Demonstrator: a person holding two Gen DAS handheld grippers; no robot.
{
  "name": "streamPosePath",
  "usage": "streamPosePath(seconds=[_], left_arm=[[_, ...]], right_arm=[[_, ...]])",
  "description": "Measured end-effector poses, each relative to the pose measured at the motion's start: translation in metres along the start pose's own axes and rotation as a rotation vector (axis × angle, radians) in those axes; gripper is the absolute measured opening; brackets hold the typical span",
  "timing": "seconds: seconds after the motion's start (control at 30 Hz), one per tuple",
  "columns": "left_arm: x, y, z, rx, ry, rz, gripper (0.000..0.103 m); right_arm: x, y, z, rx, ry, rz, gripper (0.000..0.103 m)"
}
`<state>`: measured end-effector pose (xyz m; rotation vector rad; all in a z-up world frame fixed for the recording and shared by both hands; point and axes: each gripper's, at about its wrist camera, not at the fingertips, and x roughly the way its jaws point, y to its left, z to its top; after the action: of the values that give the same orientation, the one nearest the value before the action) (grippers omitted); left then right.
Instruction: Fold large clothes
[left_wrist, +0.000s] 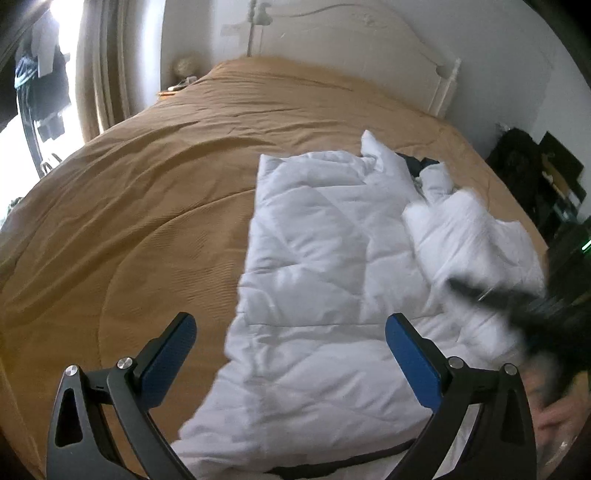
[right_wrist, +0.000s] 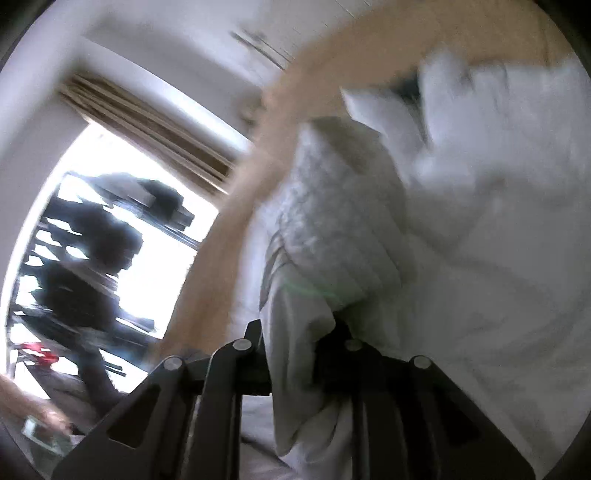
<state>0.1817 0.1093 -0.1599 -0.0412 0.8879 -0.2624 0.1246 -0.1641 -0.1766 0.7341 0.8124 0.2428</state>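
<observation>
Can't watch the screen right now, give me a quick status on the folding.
Left gripper open, empty, above white quilted coat. Right gripper shut on a fold of it. Coat lies on tan bedspread. Nothing in the way.

A large white quilted jacket (left_wrist: 317, 258) lies spread on the tan bedspread (left_wrist: 147, 206), toward the bed's right side — puffy, creased, its body lying roughly flat. One sleeve (left_wrist: 461, 229) is folded over the body; dark lining shows at the collar (left_wrist: 421, 164).
</observation>
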Motion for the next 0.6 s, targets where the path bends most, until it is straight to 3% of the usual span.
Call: streamPosePath(seconds=[0.13,0.2,0.27,0.33,0.47,0.53,0.6], left_arm=[[0.008,-0.004,-0.002,-0.004,0.029,-0.017,0.102],[0.011,-0.009,0.0,-0.019,0.042,-0.049,0.102],[0.013,-0.014,0.004,-0.038,0.052,-0.093,0.102],[0.012,-0.021,0.008,-0.06,0.054,-0.132,0.102],[0.01,-0.034,0.018,-0.078,0.053,-0.192,0.102],[0.009,-0.039,0.02,-0.079,0.048,-0.192,0.102],[0.006,-0.041,0.022,-0.084,0.038,-0.192,0.102]], right_arm=[[0.013,-0.015,-0.013,-0.013,0.022,-0.062,0.022],[0.005,0.0,-0.009,-0.098,0.048,-0.128,0.036],[-0.012,0.022,-0.01,-0.164,0.025,-0.142,0.076],[-0.036,0.036,-0.014,-0.205,-0.042,-0.144,0.092],[-0.076,0.061,-0.017,-0.227,-0.14,-0.073,0.092],[-0.089,0.051,-0.017,-0.194,-0.21,-0.185,0.092],[-0.082,0.041,-0.013,-0.195,-0.238,-0.362,0.091]])
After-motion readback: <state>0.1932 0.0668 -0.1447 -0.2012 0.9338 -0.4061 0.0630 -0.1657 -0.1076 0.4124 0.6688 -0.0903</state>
